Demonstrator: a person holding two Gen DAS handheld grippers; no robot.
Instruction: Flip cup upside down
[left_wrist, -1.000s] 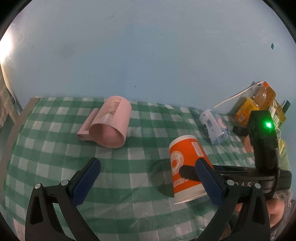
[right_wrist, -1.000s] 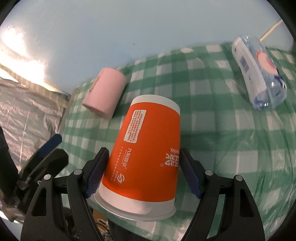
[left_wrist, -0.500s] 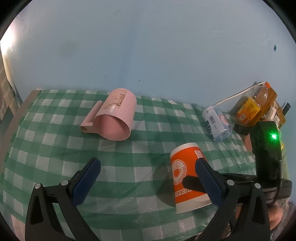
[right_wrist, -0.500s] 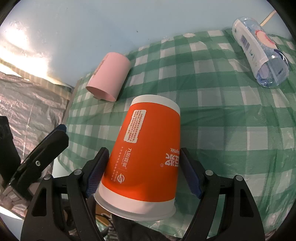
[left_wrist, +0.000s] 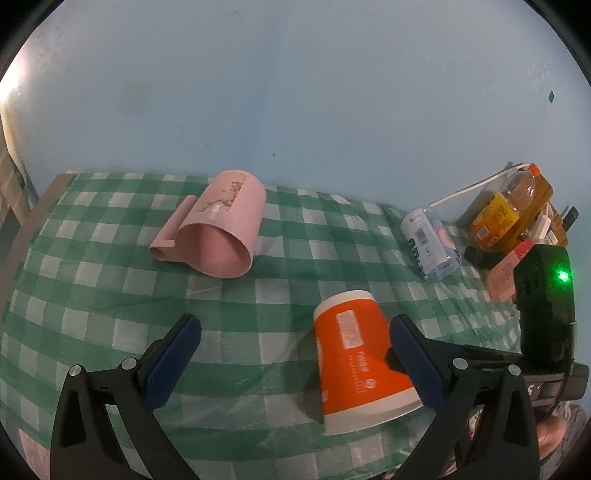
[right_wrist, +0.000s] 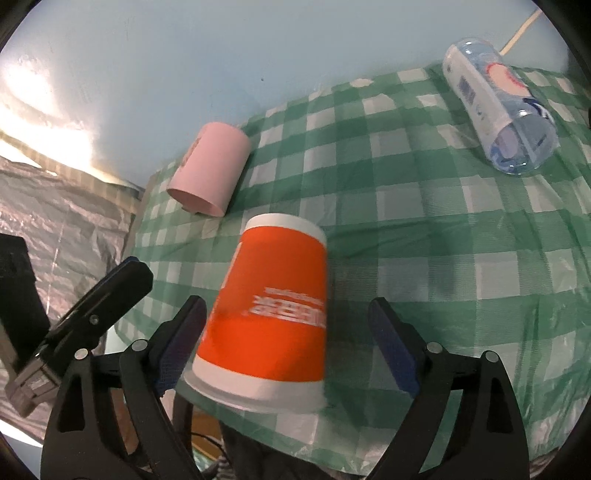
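Observation:
An orange paper cup (right_wrist: 273, 314) with white rims stands upside down, mouth down, near the front edge of the green checked table; it looks slightly blurred and tilted. My right gripper (right_wrist: 288, 343) is open, its blue pads (right_wrist: 391, 347) spread apart on either side of the cup; the left pad looks close to or touching it. The cup also shows in the left wrist view (left_wrist: 354, 362). My left gripper (left_wrist: 291, 358) is open and empty, to the left of the cup, with its right pad in front of the cup's side.
A pink mug (left_wrist: 221, 229) lies on its side at the back left. A clear water bottle (left_wrist: 430, 243) lies at the back right, beside an amber drink bottle (left_wrist: 509, 210) and small boxes. The table's front edge (right_wrist: 332, 454) is close below the cup.
My right gripper has opened and let go of the orange cup, which now rests mouth down on the table. The left gripper has drawn back and up a little.

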